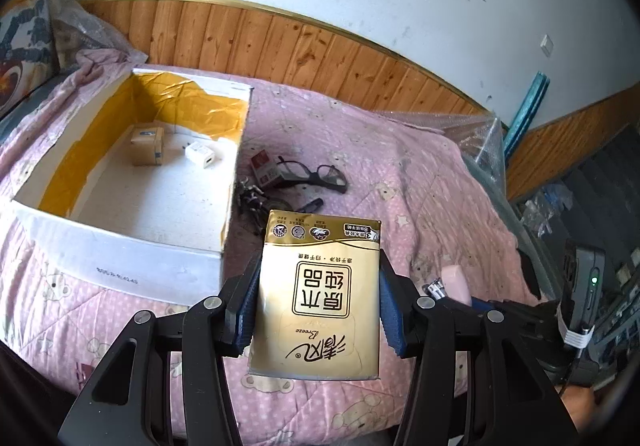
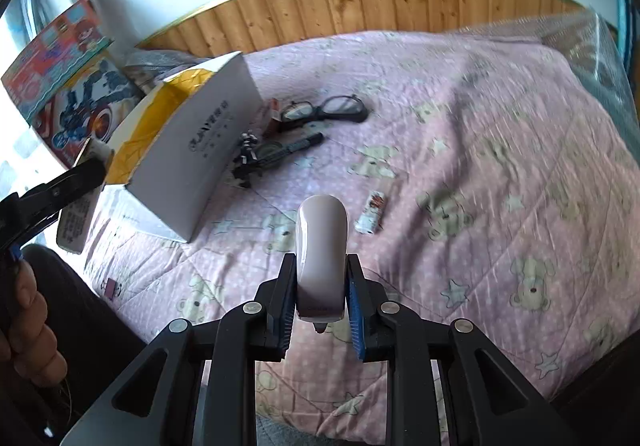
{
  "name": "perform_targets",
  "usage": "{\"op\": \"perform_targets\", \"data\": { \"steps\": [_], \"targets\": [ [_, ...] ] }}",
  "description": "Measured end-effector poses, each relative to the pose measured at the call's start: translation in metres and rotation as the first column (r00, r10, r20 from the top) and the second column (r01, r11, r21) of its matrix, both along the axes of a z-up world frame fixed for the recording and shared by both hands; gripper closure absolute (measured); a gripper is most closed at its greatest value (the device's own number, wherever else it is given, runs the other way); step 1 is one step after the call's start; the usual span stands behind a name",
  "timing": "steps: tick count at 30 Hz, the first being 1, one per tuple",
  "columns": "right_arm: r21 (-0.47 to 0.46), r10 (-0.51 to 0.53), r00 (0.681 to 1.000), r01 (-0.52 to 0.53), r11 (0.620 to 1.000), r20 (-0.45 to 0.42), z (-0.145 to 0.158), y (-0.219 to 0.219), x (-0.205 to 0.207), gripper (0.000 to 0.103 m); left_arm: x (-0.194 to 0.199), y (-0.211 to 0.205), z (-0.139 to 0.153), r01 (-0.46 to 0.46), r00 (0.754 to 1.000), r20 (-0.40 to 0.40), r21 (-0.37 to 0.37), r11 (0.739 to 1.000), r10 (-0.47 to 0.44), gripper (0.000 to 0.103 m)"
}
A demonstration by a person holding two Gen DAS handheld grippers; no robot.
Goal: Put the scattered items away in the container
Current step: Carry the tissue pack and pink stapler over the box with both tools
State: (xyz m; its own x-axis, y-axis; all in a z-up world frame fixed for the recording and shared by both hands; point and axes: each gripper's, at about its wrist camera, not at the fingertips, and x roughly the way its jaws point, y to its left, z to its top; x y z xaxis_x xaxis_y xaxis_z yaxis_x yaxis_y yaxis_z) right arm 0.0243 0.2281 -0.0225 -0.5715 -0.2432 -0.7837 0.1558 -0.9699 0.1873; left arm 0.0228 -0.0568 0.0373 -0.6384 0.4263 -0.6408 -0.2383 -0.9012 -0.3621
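Gold tissue pack clamped between left tongs, beside box.

Gold tissue pack: "原木纯品", "Breeze", "清风"

Both grippers same build: black plastic linkage arms with triangular cutouts, round silver pivot screws. Left gripper has ribbed blue pads on its inner finger faces, as does the right gripper. Dark grey module beside the right one, green LED lit, thin black cable below.
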Motion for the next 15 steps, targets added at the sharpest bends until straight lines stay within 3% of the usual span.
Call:
{"op": "perform_targets", "data": {
  "steps": [7,15],
  "targets": [
    [0.022,0.064,0.995,-0.063,0.998,-0.070,0.024,-0.026,0.010,0.079,0.009,-0.028,0.004,-0.051,0.999,0.005,0.009,0.999,0.051,0.050],
    [0.021,0.132,0.987,-0.131,0.991,-0.092,0.039,-0.050,0.012,0.079,0.011,-0.055,0.008,-0.108,0.994,0.000,0.045,0.993,0.108,0.050]
  ]
}}
